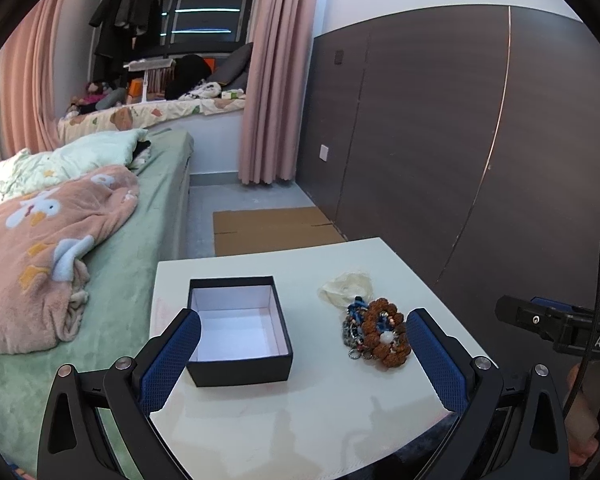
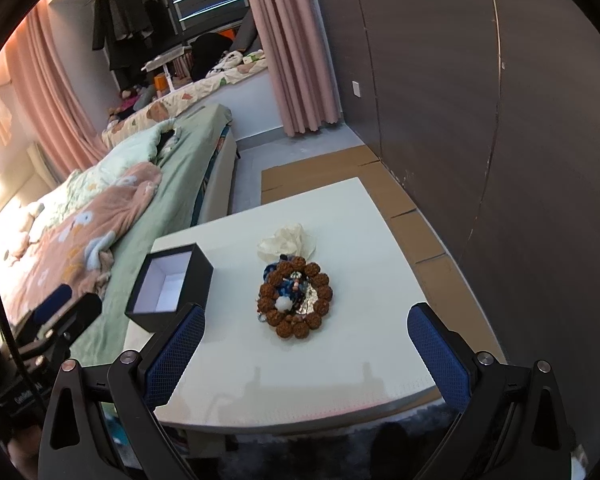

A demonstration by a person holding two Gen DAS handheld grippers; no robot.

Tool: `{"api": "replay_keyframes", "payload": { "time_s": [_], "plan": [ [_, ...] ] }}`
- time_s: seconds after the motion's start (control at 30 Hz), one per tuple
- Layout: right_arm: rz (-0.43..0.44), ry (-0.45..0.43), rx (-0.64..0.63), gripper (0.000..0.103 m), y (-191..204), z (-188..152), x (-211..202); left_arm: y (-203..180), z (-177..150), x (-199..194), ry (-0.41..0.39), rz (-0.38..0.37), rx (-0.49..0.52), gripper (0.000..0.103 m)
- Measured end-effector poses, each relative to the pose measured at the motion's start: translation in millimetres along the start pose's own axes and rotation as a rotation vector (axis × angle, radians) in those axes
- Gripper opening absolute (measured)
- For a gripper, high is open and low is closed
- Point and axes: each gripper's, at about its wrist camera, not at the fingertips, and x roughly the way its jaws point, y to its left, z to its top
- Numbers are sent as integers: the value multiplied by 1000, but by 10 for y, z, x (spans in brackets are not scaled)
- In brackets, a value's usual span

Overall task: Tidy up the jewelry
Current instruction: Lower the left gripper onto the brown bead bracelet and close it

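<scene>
- Left wrist view, nearest first: my left gripper (image 1: 303,354) hangs over the near edge of the white table (image 1: 300,420) with its blue-padded fingers (image 1: 168,364) spread wide and nothing between them.
- Just past the left finger I see the black box (image 1: 239,368), lidless, white inside, resting flat on the table; its long axis runs away from me, toward the far table edge.
- To the right of the box, apart from it, lies the jewelry pile (image 1: 376,332): a brown beaded bracelet (image 1: 386,330) lying flat as a ring, with blue cord and small metal rings tangled under and inside it.
- Touching the pile's far side is a crumpled cream pouch (image 1: 346,288).
- At the right edge I catch my right gripper (image 1: 556,322) side-on.
- Right wrist view: my right gripper (image 2: 306,354) is also spread wide and holding nothing, short of the bracelet (image 2: 296,300), whose oval runs away from me; the box (image 2: 170,286) sits to the left near the table corner, the pouch (image 2: 286,240) beyond.
- Farther off are the bed (image 1: 140,240), flattened cardboard (image 1: 272,228) on the floor and pink curtains (image 1: 276,80).
</scene>
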Motion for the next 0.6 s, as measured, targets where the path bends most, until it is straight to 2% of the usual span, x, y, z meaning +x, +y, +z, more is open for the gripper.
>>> {"api": "replay_keyframes", "payload": {
  "time_s": [0.2, 0.3, 0.5, 0.57, 0.6],
  "plan": [
    [2, 5, 65, 103, -106, 79, 71, 10, 68, 164, 17, -40, -16, 99],
    [-8, 15, 105, 99, -188, 125, 139, -3, 92, 262, 29, -57, -14, 96],
    [11, 37, 195, 96, -362, 205, 289, -54, 87, 536, 75, -93, -14, 83],
    [7, 42, 223, 92, -420, 220, 368, -73, 80, 634, 98, -116, -25, 78],
    [-1, 56, 234, 86, -445, 225, 422, -86, 74, 679, 110, -126, -28, 77]
  ]
}}
